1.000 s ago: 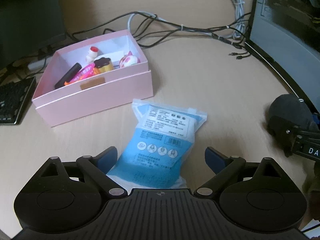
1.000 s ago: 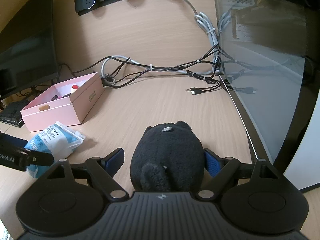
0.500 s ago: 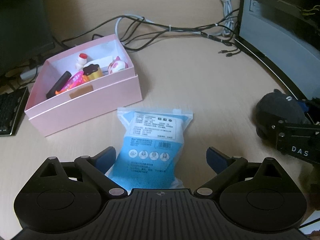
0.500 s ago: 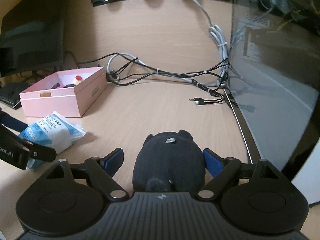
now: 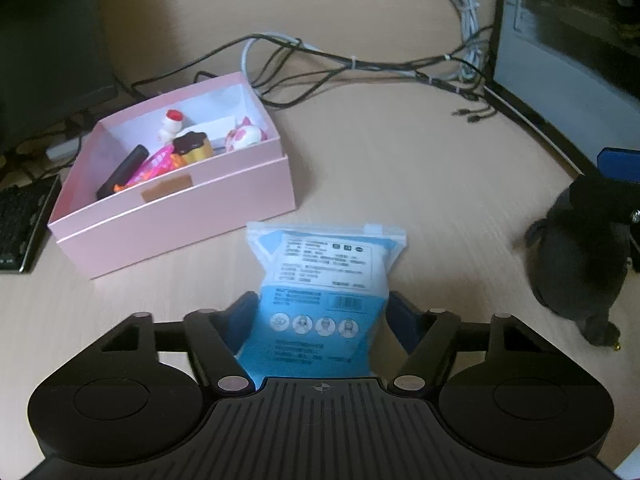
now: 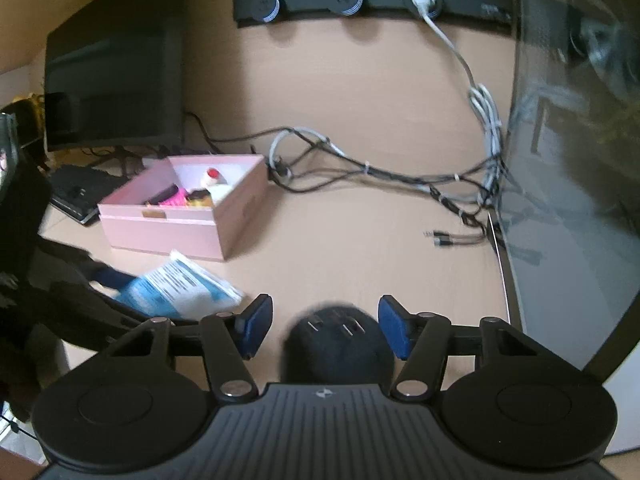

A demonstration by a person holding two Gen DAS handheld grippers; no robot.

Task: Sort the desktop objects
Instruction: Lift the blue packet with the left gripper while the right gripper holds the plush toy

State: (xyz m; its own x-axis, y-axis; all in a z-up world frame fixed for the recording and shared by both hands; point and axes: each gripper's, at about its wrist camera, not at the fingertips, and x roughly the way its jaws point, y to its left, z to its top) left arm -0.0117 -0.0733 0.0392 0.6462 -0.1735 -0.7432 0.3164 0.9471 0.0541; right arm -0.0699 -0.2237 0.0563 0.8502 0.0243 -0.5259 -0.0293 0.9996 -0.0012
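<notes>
A blue-and-white sealed packet point(image 5: 324, 264) lies on the wooden desk just in front of the pink box point(image 5: 180, 208). My left gripper point(image 5: 322, 312) is closing, and both its blue pads press the packet's sides. A black plush toy point(image 6: 336, 348) sits between the blue pads of my right gripper point(image 6: 326, 324), whose jaws are also closing and squeezing it. In the left wrist view the plush toy point(image 5: 576, 256) hangs blurred under that gripper at the right edge. The pink box point(image 6: 168, 232) holds several small toys and a dark flat item.
A tangle of cables point(image 5: 360, 64) runs along the back of the desk, with loose plugs point(image 6: 440, 238) near a large curved screen point(image 6: 580, 160) on the right. A keyboard point(image 5: 20, 232) and a dark monitor point(image 6: 112, 80) stand left. A power strip point(image 6: 360, 0) is on the wall.
The left jaws went from wide apart to pinched on the packet. The right jaws narrowed around the plush toy and that gripper rose, the toy going up with it.
</notes>
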